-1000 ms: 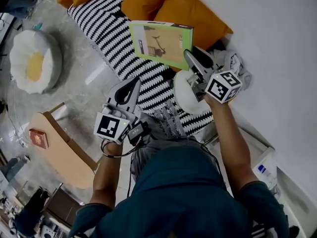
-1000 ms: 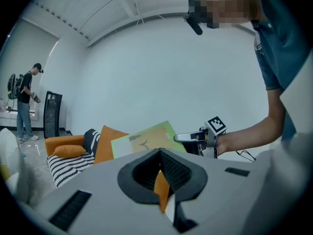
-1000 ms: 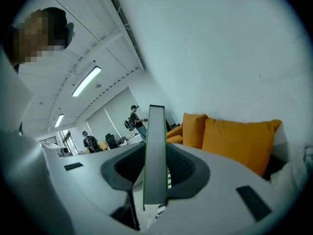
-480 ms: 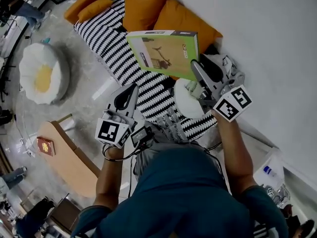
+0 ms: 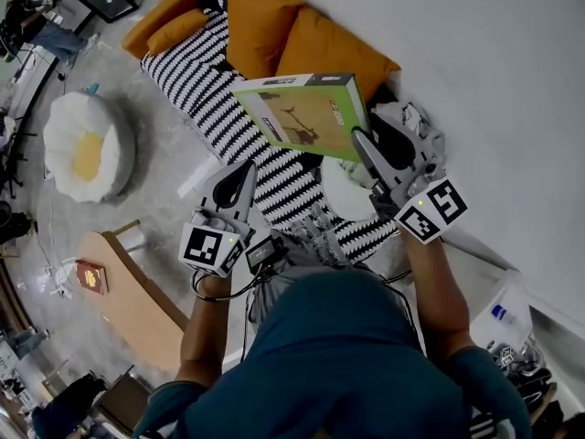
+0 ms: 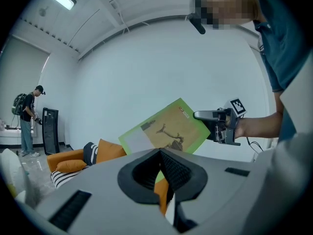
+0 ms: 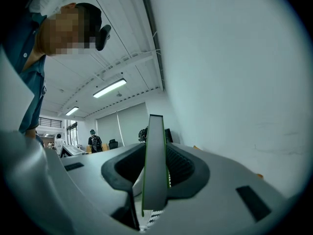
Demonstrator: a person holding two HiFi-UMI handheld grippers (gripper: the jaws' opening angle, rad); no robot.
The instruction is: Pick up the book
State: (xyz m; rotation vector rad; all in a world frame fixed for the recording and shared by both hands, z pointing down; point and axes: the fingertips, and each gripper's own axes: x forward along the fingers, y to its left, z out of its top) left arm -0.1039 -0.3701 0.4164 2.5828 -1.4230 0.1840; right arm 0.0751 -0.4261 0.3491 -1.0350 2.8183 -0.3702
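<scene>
Right tool [image 5: 361,138] is clamped on the right edge of the green book [image 5: 306,114] — book is in the air, tilted, above the striped sofa [image 5: 192,71]. Looks thin, stiff, light, probably with a slick cover — an edge pinch may pivot, so grip deeper. Left tool [image 5: 245,168] has jaws together, empty.

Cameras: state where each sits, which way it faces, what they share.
Head view: on the head, facing down at the sofa; arms, left tool, right tool show.
Left gripper view: on the left tool, facing the wall; right forearm shows.
Right gripper view: on the right tool, facing along the book; shirt shows.
All share the book.
</scene>
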